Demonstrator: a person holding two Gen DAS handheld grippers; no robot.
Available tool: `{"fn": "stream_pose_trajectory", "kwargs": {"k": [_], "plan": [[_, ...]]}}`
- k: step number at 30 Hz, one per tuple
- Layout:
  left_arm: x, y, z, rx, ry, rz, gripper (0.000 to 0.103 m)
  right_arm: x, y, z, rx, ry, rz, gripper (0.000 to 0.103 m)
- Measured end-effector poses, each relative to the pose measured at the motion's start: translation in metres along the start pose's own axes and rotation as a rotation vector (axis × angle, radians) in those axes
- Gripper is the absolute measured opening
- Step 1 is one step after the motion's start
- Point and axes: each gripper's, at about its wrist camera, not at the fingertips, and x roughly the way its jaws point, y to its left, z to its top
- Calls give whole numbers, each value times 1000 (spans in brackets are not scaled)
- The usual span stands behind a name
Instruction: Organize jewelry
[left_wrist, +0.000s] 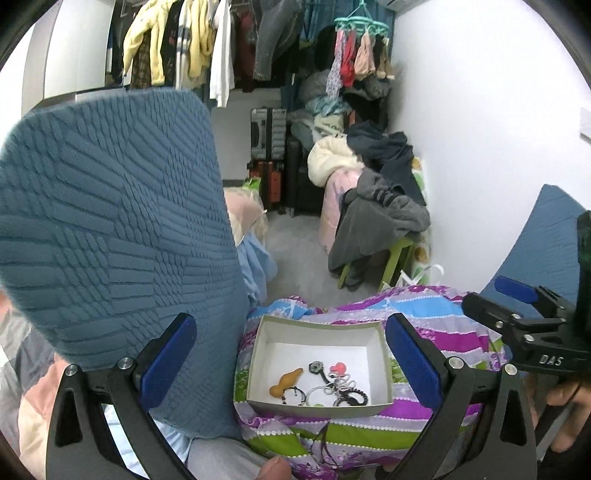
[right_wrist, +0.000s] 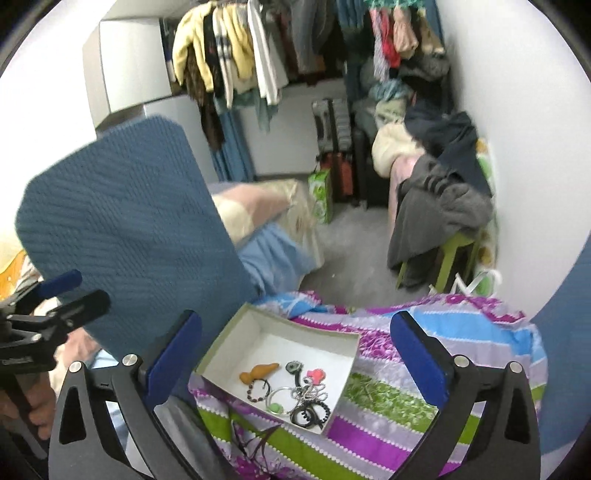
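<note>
Both tools hang spread wide and empty: left tool (left_wrist: 290, 363), right tool (right_wrist: 295, 363). Ahead at twelve o'clock, the jewelry (right_wrist: 291, 393) lies heaped in the white box (right_wrist: 258, 328) on the striped bedspread (right_wrist: 388, 402); a dark cord (right_wrist: 255, 441) trails outside at six o'clock.

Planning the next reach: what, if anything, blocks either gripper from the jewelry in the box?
Nothing visible does. The white box lies open-topped on the striped blanket, and both the left gripper and right gripper hover open above the jewelry.
</note>
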Motion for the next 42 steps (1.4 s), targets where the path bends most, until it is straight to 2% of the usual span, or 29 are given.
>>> {"fn": "stream_pose_trajectory", "kwargs": {"k": [5,12,23,35,42], "plan": [[-31,-9,-2,-2,-39,-4,102,-36,2,-13,-5,-38,-26,103],[-52,-22,-18,10,-28,-20,102,-62,6,-39,3,-59,-51,103],[-29,-35,-60,73,45,-69,102,-59,11,-87,61,-61,-87,103],[1,-22,-98,59,69,-57,102,-48,4,-123,65,-67,-102,103],[13,-11,-117,34,103,-59,102,-41,7,-129,48,-44,-108,103]]}}
